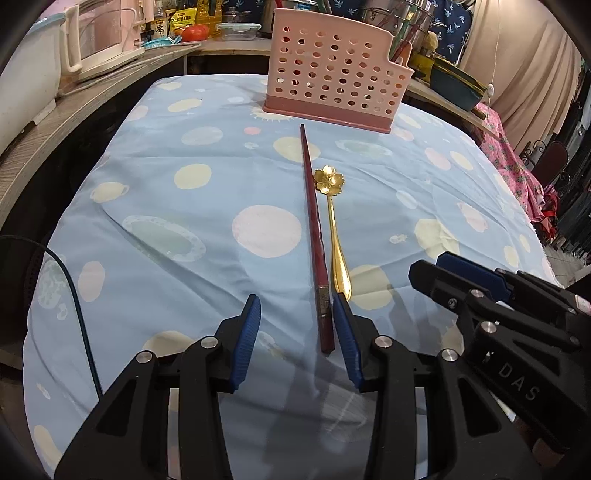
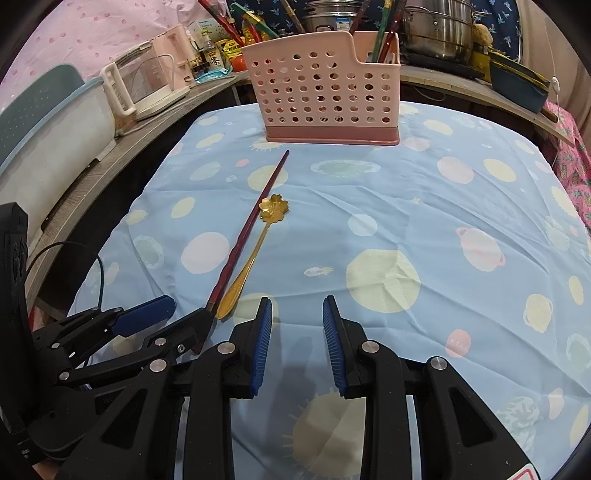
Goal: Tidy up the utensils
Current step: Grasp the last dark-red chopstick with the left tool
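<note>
A dark red chopstick [image 1: 312,218] [image 2: 245,229] and a gold spoon [image 1: 334,229] [image 2: 255,254] with a flower-shaped bowl lie side by side on the blue planet-print cloth [image 1: 184,258] [image 2: 406,221]. My left gripper [image 1: 295,315] [image 2: 177,314] is low over their near ends and open. The chopstick's end lies between its blue pads [image 1: 249,332], nearer the right one, with no pad pressing on it. That right finger hides the tip of the spoon's handle. My right gripper [image 2: 297,310] [image 1: 432,264] stands open just right of the spoon, with nothing between its fingers. A pink perforated utensil holder [image 1: 332,74] [image 2: 321,92] stands beyond, with several utensils in it.
A wooden counter [image 1: 33,147] [image 2: 92,173] wraps around the left and back, carrying an appliance [image 2: 147,88], bottles and steel pots [image 2: 439,29]. A dark cable [image 1: 79,314] hangs at the left table edge. Pink fabric [image 1: 517,162] drapes at the right.
</note>
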Tool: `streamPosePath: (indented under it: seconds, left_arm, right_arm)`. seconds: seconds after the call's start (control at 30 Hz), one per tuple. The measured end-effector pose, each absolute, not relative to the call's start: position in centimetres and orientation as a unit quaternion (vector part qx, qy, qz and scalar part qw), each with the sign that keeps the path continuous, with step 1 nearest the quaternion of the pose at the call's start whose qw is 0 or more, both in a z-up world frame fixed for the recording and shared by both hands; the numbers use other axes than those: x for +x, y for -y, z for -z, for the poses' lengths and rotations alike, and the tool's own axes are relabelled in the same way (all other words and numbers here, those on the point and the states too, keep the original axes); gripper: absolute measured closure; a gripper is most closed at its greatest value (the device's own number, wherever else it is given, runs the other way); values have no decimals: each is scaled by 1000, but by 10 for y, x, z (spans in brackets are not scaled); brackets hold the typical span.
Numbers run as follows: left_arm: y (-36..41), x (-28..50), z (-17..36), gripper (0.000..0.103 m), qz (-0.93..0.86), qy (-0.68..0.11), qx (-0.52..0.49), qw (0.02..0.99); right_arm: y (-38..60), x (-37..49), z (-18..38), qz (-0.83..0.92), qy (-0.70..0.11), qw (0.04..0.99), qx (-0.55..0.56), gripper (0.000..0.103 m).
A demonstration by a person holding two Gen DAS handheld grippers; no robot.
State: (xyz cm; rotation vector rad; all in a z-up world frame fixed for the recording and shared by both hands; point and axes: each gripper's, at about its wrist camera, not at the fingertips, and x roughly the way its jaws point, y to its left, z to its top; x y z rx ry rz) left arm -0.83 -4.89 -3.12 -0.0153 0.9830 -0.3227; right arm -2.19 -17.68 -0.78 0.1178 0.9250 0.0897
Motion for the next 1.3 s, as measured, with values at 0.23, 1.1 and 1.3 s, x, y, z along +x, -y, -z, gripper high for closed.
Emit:
streamPosePath:
  seconds: [0.23, 1.1, 1.3]
  left_arm:
    - [49, -7, 32, 66, 155, -469, -3, 869]
    - [25, 3, 35, 94, 147, -472, -29, 869]
    - [22, 4, 34, 94, 143, -472, -33, 869]
  right_arm:
    - [176, -20, 9, -46, -447, 891, 56, 75]
    - [141, -6, 18, -74, -454, 887, 34, 74]
    - [139, 1, 24, -77, -461, 883, 39, 74]
